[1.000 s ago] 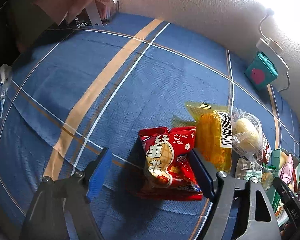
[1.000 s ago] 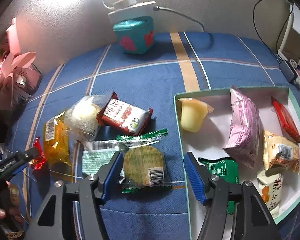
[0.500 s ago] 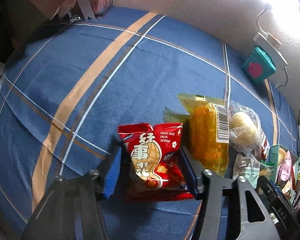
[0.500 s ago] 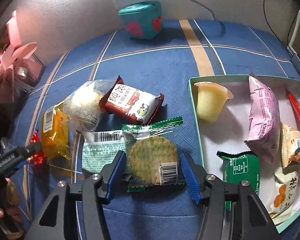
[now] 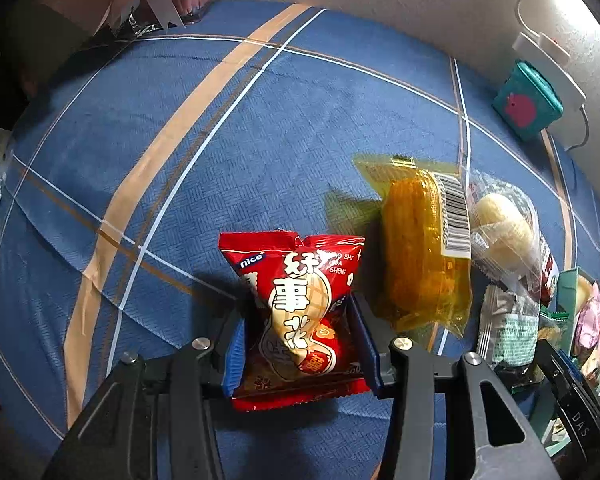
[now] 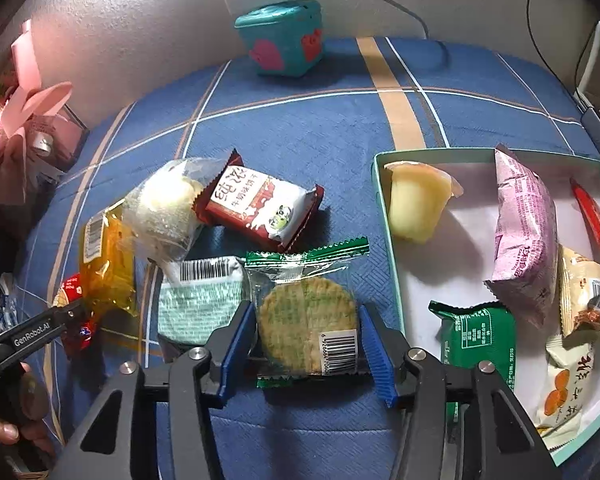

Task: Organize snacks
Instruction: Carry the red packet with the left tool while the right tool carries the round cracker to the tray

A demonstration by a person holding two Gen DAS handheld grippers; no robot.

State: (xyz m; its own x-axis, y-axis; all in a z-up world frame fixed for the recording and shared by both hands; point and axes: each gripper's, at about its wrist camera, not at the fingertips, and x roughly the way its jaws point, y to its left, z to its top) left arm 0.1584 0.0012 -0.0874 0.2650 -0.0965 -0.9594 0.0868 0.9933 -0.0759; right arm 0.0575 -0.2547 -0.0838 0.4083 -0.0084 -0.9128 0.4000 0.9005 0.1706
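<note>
Left hand-held gripper (image 5: 300,344): my blue pads pinch the red foil peanut packet (image 5: 296,312) at both sides, near the left end of the snack row on the blue checked desk cloth (image 5: 260,120).
Right hand-held gripper (image 6: 308,340): narrowed onto the clear green-edged wrapper with the round rice cracker (image 6: 308,320); the pads touch the wrapper's sides, just left of the teal-rimmed white tray (image 6: 384,216).
Tray contents: a yellow jelly cup (image 6: 416,208), a pink pillow pack (image 6: 526,236), a green sachet (image 6: 478,336) and other packets already lie inside.
Waiting on the desk: the orange-yellow clear packet (image 5: 424,260), the clear bag with a pale bun (image 6: 168,204) and the red-and-white milk-candy packet (image 6: 260,204).
How I'd do it well: I judge a firm but gentle squeeze best, since the cracker may snap and foil slips; lift straight up before swinging toward the tray, clearing its rim.
Change from a second ago: both sets of jaws stood wide around their packets; now they have closed in, and the peanut packet is crumpled upward between my pads.
</note>
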